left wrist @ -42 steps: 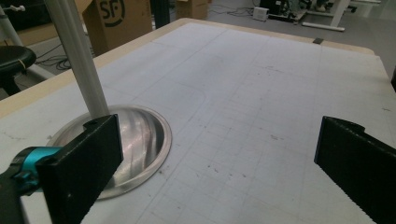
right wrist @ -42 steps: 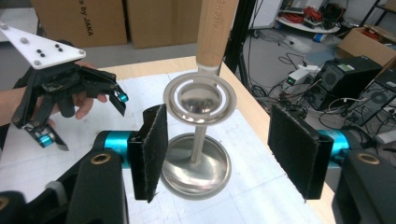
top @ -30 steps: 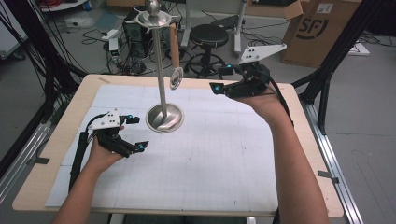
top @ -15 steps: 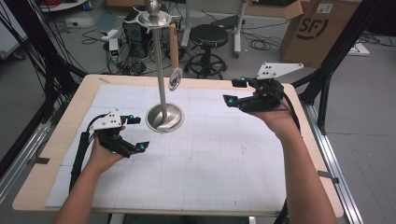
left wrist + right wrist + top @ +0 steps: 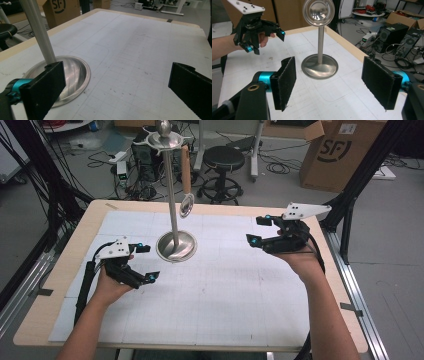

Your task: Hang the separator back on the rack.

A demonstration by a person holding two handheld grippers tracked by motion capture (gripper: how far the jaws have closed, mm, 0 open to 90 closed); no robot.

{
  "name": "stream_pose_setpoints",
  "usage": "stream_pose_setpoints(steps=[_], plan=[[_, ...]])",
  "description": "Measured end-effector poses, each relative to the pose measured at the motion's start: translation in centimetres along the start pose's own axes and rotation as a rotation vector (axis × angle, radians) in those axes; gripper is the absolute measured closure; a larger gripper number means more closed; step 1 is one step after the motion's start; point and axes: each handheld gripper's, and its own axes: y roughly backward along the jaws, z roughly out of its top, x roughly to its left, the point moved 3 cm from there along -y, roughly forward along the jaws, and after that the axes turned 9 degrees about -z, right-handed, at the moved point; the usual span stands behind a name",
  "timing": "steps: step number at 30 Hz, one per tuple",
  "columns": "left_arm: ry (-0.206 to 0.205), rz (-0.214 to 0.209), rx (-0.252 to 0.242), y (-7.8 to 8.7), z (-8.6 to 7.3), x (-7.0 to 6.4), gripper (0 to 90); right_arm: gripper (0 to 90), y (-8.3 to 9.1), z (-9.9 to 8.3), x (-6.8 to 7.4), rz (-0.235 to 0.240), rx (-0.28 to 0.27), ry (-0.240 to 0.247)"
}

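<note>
A metal stand point(image 5: 176, 246) with a round base and tall pole rises from the white mat, left of centre. From a hook at its top hangs a ladle point(image 5: 186, 202) with a wooden handle and shiny bowl. My left gripper point(image 5: 147, 263) hovers just left of the base, jaws wide apart and empty. My right gripper point(image 5: 257, 230) is held above the mat's right side, open and empty, facing the stand. The left gripper view has the base point(image 5: 72, 72) beside the left jaw. The right gripper view looks between its jaws at the base point(image 5: 320, 67), the ladle bowl point(image 5: 318, 11) and the left gripper point(image 5: 265, 41).
A white gridded mat point(image 5: 210, 290) covers most of the wooden table point(image 5: 35, 320). Behind the table stand a stool point(image 5: 224, 157), a cardboard box point(image 5: 345, 150) and tangled cables on the floor. Black frame posts point(image 5: 350, 195) flank the table's corners.
My right gripper has drawn back from near the ladle, moving right and toward the near side. The left gripper and the stand have stayed put.
</note>
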Motion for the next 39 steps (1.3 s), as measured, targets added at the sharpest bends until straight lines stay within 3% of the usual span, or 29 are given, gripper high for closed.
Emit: stream_pose_setpoints(steps=[15, 21, 30, 32, 35, 39], plan=[[0.003, -0.006, 0.003, 0.0, 0.0, -0.1, 1.7, 23.1, 0.0, -4.9, 0.8, 0.030, -0.003, -0.060], [0.001, -0.007, 0.002, -0.1, 0.0, -0.2, 1.7, 20.9, -0.2, -7.3, 1.2, 0.024, 0.022, -0.072], [0.001, -0.014, 0.014, -0.4, -0.2, -0.1, 1.7, 18.5, -0.4, -10.5, 1.8, 0.022, 0.015, -0.109], [0.001, -0.014, 0.020, -0.5, -0.3, -0.1, 1.7, 17.2, -0.5, -10.9, 1.7, 0.029, 0.033, -0.116], [-0.006, -0.018, 0.030, -0.7, -0.3, -0.2, 1.7, 15.8, -0.7, -11.6, 1.8, 0.021, 0.014, -0.153], [-0.003, -0.020, 0.019, -0.5, -0.2, -0.2, 1.7, 15.3, -0.9, -12.1, 1.9, 0.025, 0.038, -0.155]])
